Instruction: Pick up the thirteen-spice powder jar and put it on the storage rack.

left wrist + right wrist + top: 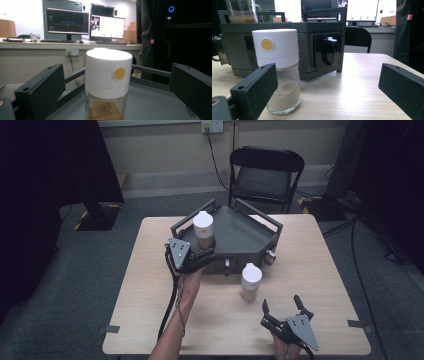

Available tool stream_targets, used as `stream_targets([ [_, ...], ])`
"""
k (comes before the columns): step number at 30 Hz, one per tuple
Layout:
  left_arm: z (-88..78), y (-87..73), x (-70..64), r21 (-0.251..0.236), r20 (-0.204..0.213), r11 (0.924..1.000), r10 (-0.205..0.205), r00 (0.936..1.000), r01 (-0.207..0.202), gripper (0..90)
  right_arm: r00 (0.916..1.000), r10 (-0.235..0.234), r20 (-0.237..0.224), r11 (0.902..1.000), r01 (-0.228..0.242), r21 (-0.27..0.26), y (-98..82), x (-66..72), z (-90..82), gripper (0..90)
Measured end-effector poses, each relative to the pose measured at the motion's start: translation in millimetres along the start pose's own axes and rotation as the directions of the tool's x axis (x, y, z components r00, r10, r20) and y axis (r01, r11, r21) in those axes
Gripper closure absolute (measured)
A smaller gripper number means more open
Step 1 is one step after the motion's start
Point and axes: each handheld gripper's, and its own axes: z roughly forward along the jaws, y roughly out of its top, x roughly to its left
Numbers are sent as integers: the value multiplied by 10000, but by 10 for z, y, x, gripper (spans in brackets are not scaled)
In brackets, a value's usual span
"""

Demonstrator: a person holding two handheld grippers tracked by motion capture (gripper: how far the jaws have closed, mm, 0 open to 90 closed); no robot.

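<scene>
Our left gripper [202, 254] stands spread around the brown-spice jar [203, 231] at the tray's [250, 240] front-left corner, apparently releasing it. The pale-spice jar [250, 281] waits mid-tabletop before the tray, so our right gripper [283, 311], near the front edge, gapes ready.

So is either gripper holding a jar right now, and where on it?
Neither. The left gripper brackets the tray jar, jaws apart. The right gripper is open.
</scene>
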Motion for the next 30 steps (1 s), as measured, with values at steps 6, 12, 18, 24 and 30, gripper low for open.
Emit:
stream_targets([
  [6,-152,-56,3,-5,-7,9999,-108,9999,108,0,10000,7,12,10000,-7,-27,-5,4,-2,6],
  [12,-362,-204,-4,-66,-148,9999,113,9998,-114,0,10000,2,27,10000,-2,-35,-6,8,-2,7],
  [18,-478,-265,12,39,-258,9999,-136,9996,137,0,10000,7,44,10000,-7,-28,-5,10,-1,7],
  [24,-559,-286,-11,-58,-352,9999,-95,9993,93,0,10000,9,53,10000,-9,-34,-6,12,-2,7],
  [30,-657,-319,-26,-29,-467,10000,-79,9989,78,1,10000,10,61,10000,-10,-36,-6,13,-2,7],
])
